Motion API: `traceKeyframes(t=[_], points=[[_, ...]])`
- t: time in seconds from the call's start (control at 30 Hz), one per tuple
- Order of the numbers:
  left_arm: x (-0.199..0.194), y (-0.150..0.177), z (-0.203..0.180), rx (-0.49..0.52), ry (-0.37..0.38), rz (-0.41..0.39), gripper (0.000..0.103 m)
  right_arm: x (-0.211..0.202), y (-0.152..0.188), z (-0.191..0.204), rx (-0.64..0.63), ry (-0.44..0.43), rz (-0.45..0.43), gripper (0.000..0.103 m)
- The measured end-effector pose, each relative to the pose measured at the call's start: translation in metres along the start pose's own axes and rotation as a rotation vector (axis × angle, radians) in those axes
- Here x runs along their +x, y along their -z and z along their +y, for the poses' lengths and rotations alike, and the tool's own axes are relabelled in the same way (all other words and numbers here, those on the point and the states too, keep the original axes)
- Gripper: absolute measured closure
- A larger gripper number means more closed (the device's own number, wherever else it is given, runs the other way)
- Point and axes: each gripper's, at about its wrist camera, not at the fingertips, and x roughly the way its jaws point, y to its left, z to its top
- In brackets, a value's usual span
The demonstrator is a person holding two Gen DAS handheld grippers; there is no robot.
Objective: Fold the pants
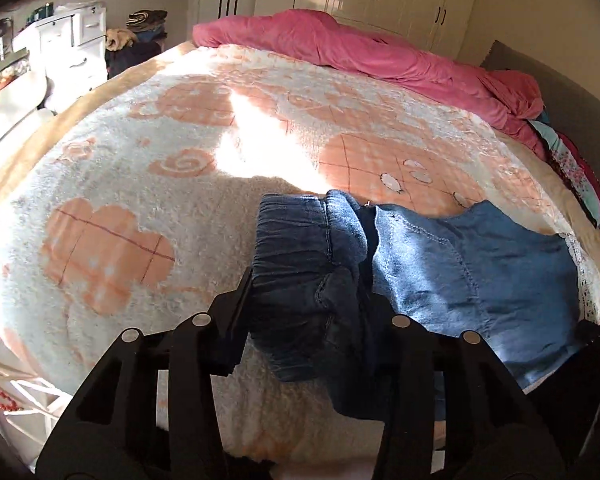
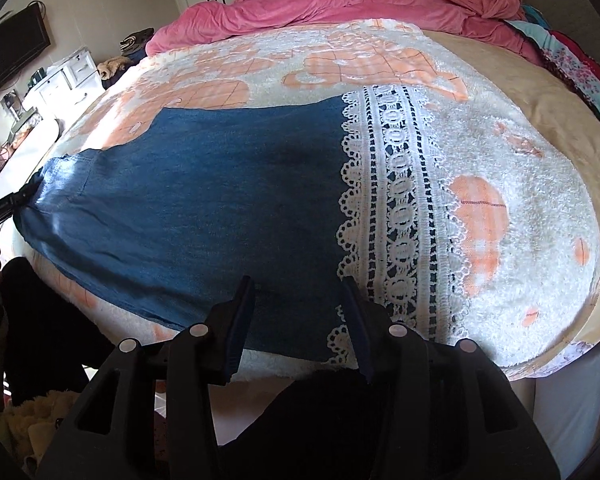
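Left gripper [image 1: 306, 308] clamps the bunched elastic waistband of the blue denim pants [image 1: 472, 272], which lie on the fluffy white-and-peach blanket [image 1: 140, 168] near its front edge; right gripper [image 2: 298, 312] hovers, jaws parted, over the pants' white lace hem [image 2: 396, 200].

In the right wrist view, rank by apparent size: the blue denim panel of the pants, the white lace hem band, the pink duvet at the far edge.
1. Blue denim panel
2. White lace hem band; pink duvet, farther away, so unsure.
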Motion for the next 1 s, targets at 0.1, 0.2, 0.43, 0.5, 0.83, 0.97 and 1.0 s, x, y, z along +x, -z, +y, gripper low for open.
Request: traceKeyframes(t=[0.1, 0.2, 0.43, 0.5, 0.83, 0.97, 1.0], points=[[0.021, 0.012, 0.004, -0.009, -0.011, 0.068, 0.060, 0.003, 0.000, -0.001, 0.000, 0.003, 0.000, 0.060], [0.018, 0.012, 0.009, -0.030, -0.017, 0.054, 0.049, 0.003, 0.001, 0.000, -0.010, 0.004, -0.001, 0.060], [-0.041, -0.002, -0.029, 0.074, 0.002, -0.104, 0.043, -0.018, -0.003, 0.006, -0.002, -0.089, -0.084, 0.054], [-0.042, -0.005, -0.058, 0.128, 0.089, -0.100, 0.041, -0.019, -0.007, 0.013, -0.025, -0.104, -0.094, 0.053], [0.043, 0.042, -0.161, 0.356, 0.251, 0.142, 0.035, 0.015, -0.003, 0.012, -0.021, -0.044, 0.006, 0.052], [0.044, 0.047, -0.159, 0.366, 0.263, 0.112, 0.035, 0.015, -0.005, 0.013, -0.032, -0.068, 0.004, 0.044], [0.040, 0.042, -0.157, 0.357, 0.271, 0.110, 0.035, 0.013, -0.005, 0.014, -0.032, -0.076, 0.000, 0.044]])
